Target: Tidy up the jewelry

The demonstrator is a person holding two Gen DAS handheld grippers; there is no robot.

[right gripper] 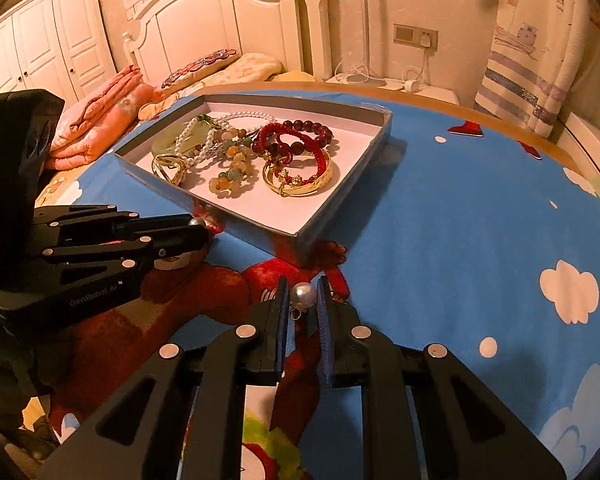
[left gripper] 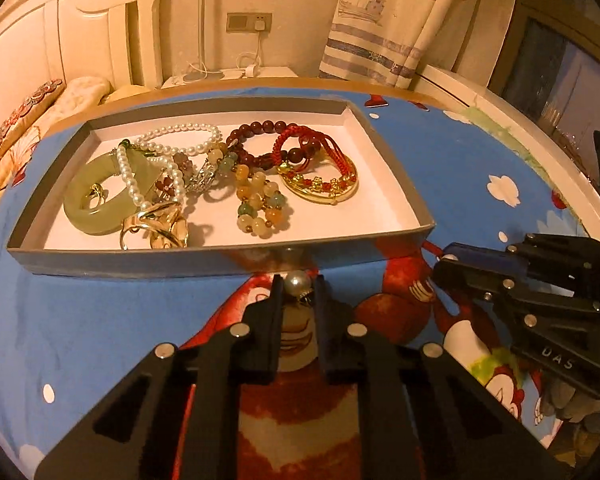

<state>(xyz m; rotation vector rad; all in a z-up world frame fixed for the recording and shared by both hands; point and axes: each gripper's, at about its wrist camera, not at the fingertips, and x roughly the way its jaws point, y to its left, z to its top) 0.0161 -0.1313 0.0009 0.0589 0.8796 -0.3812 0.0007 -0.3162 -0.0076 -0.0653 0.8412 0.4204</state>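
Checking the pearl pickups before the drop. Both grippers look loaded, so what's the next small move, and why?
Probably carry the left gripper forward over the near wall of the tray and release there. It is shut on a pearl earring just short of that wall. The right gripper also holds a pearl, farther from the tray, so it can follow.

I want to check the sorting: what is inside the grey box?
The box holds a green bangle, pearl strands, red beads, a gold bangle and rings. Anything beneath the pile is hidden.

White lettering reads "DAS" on the right gripper [left gripper: 446, 264] and "GenRobot.AI" on the left gripper [right gripper: 198, 230].
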